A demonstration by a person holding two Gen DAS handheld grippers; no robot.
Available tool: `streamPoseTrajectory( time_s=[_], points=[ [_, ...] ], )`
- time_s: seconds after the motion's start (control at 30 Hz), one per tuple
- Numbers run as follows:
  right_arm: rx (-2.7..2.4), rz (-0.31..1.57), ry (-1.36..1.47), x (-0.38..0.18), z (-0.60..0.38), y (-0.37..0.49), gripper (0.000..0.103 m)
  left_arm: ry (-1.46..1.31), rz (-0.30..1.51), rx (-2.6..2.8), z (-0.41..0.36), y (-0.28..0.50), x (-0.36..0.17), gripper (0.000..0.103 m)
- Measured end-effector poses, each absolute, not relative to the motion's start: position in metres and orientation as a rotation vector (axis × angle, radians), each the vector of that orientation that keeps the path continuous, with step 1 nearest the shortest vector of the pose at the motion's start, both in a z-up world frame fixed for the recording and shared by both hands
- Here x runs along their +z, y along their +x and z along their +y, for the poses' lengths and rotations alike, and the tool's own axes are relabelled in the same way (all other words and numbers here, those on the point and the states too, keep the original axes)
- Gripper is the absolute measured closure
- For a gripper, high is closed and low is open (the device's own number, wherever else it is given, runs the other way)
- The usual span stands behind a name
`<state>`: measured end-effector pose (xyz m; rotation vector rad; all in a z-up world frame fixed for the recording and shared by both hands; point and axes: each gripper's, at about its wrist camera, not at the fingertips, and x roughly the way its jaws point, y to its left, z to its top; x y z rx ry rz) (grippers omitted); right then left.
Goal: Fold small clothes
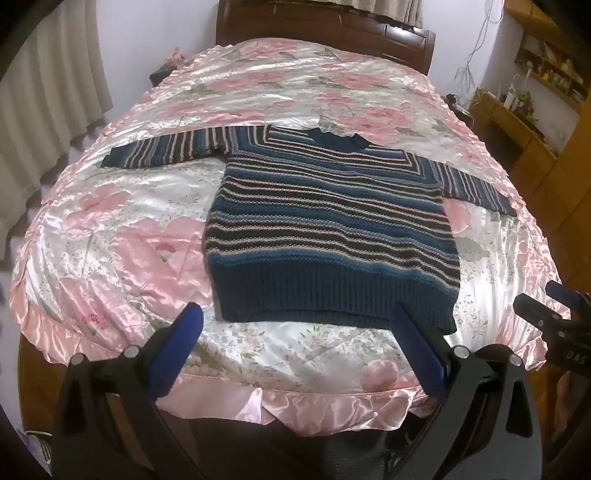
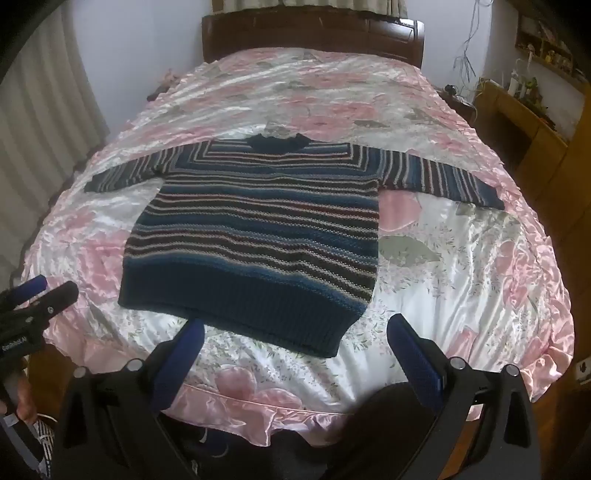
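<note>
**Both grippers spread wide above the near edge of the bed, sweater flat and untouched**

Left wrist view: the left gripper (image 1: 295, 325) has its 2 blue-padded fingers (image 1: 173, 354) spread wide apart, holding nothing and touching nothing. It hangs over the near edge of the bed (image 1: 110, 229), whose pink flowered satin cover ends in a ruffle just below the fingers. The striped sweater (image 1: 332, 236) lies flat on the cover, hem toward the camera, collar toward the far headboard (image 1: 325, 33), both sleeves stretched out to left and right. The hem sits just beyond the fingertips, apart from them. Bare cover lies open to the left of the sweater and between hem and ruffle. The right sleeve ends close to the bed's right edge. The right gripper (image 1: 554, 314) shows at the right border, over the near right corner of the bed. A curtain (image 1: 44, 110) hangs at the left and a wooden shelf (image 1: 517, 122) stands at the right.

Right wrist view: the right gripper (image 2: 295, 328) is likewise spread wide and empty, its 2 fingers (image 2: 413, 354) framing the near right corner of the sweater (image 2: 251, 236) without contact. A wide stretch of bare cover lies to the right of the sweater. The left gripper (image 2: 40, 295) enters at the left border, with part of a hand (image 2: 20, 402) below it; how far it is open cannot be told from here.
</note>
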<state>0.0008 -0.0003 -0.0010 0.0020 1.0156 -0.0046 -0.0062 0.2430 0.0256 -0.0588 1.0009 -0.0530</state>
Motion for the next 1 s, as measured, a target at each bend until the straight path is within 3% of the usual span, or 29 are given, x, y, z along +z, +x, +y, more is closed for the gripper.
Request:
streamPoseTrajectory(
  time_s=[1.0],
  points=[
    [0.001,0.986,0.074,0.007,-0.002,-0.001,0.004,-0.027,0.972,-0.024,0.250,-0.008,0.034,0.003]
  ],
)
